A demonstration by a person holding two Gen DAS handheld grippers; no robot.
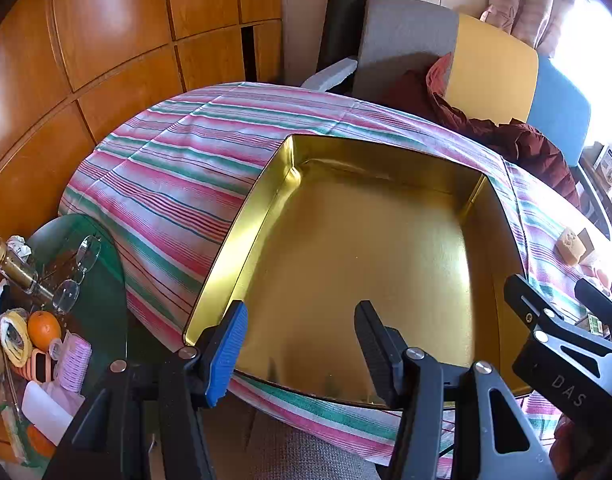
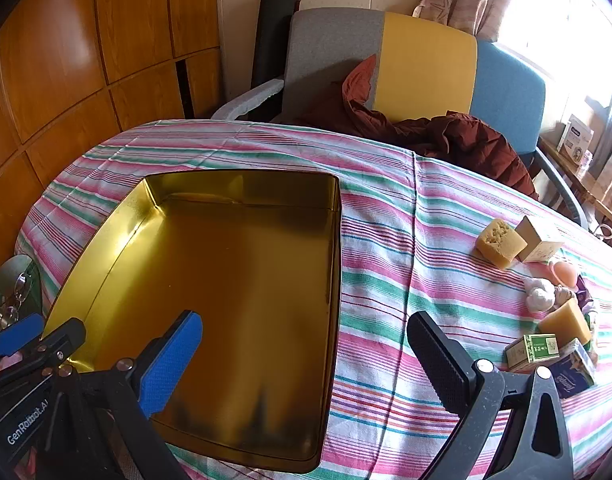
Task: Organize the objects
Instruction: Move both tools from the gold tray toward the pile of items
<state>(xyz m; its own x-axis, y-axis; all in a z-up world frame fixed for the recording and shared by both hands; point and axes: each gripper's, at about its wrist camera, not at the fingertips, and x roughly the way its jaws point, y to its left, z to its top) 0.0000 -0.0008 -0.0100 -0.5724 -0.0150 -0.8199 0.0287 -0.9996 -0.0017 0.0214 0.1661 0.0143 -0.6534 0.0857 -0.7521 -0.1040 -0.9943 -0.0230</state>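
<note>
Gold tin lies open and bare on the striped cloth of the bench, at the left of the scene, with nothing in it yet. The things we have to sort sit well apart from it at the far right: a yellow sponge block touching a small cream carton, a second sponge wedge, a white knotted lump, a green box and a dark blue packet — all crowded together.

Our left tongs hang over the near edge of the tin, released, the jaws about half apart with nothing between them. Our right tongs stand as wide as they go, also gripping nothing, straddling the tin's right wall.

We judge the task barely begun, so the risks lie ahead. The clutter at the right is tight: wide jaws going in for one piece could shove its neighbours, and the green box and blue packet lie near the bench edge, where a nudge might send them off. The sponges are soft, and a hard squeeze would deform them, while a loose one lets them slip mid-carry. The cloth is wrinkled and unfixed — a dragging jaw could bunch it and slide the tin. Light cartons may crush. Both tongs are close together, so they could knock each other.
</note>
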